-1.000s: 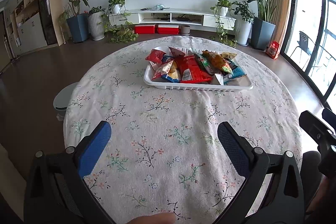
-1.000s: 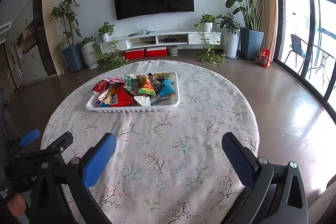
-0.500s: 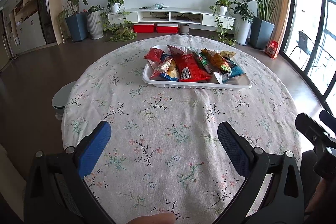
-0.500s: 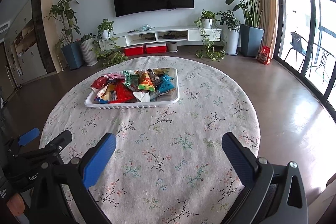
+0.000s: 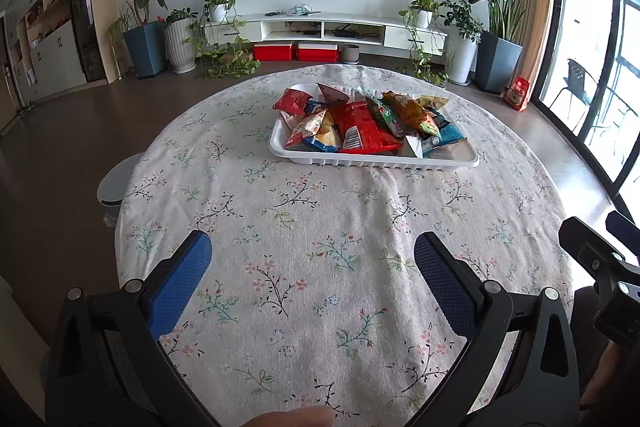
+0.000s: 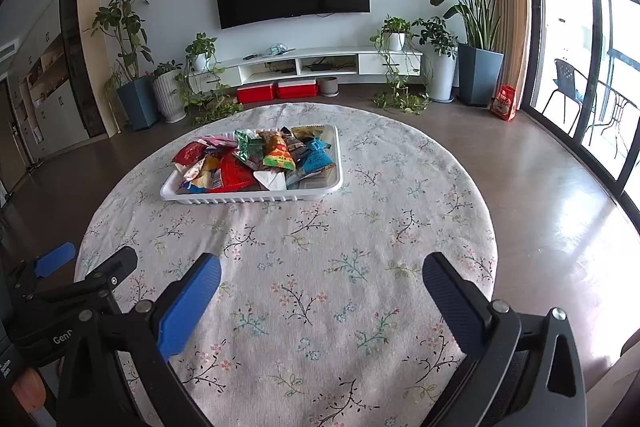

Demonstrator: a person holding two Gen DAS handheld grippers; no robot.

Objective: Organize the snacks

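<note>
My left tongs (image 5: pixel 312 263) hang released over the near part of the round desk (image 5: pixel 248 211), gripping nothing, and my right tongs (image 6: pixel 320 279) beside them are spread wide and empty too. The snack packets (image 5: pixel 368 123) sit heaped in a white ribbed tray (image 5: pixel 360 159) on the far half of the floral tablecloth (image 6: pixel 360 227), well apart from both tongs. A red packet (image 6: pixel 236 173) lies near the tray's front edge.
</note>
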